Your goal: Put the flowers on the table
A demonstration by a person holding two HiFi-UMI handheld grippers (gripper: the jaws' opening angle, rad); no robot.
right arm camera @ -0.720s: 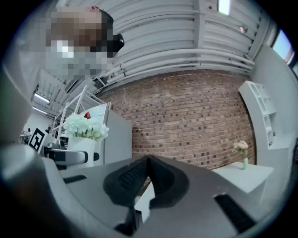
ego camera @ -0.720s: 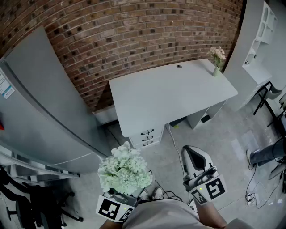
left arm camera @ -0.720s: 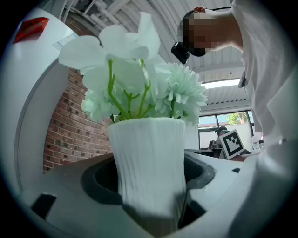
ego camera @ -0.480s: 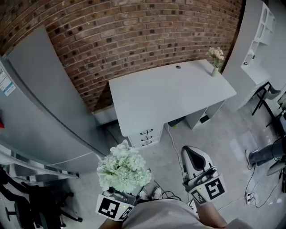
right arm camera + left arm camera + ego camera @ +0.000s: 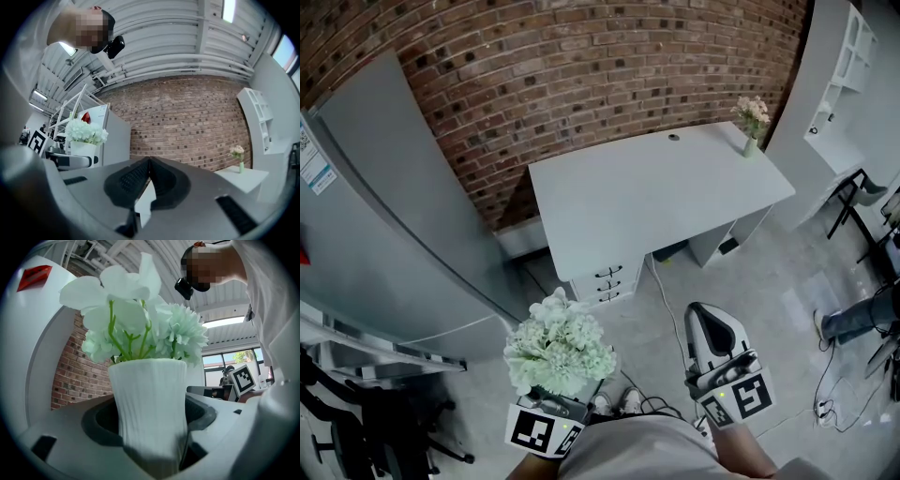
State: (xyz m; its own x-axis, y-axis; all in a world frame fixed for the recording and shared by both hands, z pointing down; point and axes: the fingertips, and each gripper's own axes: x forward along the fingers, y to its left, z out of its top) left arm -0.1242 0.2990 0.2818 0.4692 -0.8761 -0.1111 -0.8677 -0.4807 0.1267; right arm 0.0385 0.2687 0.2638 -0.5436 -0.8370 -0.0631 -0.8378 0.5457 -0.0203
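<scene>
My left gripper point(image 5: 549, 405) is shut on a white ribbed vase point(image 5: 149, 409) that holds pale green and white flowers point(image 5: 557, 345). The vase stands upright between the jaws, and the blooms hide it in the head view. The same bouquet point(image 5: 85, 131) shows at the left of the right gripper view. My right gripper point(image 5: 715, 330) is shut with nothing in it, its jaws point(image 5: 149, 176) touching. Both grippers are held low over the floor, well short of the white table point(image 5: 619, 202).
A small green vase with pink flowers point(image 5: 752, 117) stands at the table's far right corner. A grey cabinet point(image 5: 384, 216) rises on the left, a brick wall point(image 5: 581, 66) behind. White drawers point(image 5: 607, 284) sit under the table; cables point(image 5: 661, 291) cross the floor. Someone's leg point(image 5: 862, 314) shows at right.
The table has shifted slightly farther up in the head view and the bouquet has risen a little. Both grips are unchanged.
</scene>
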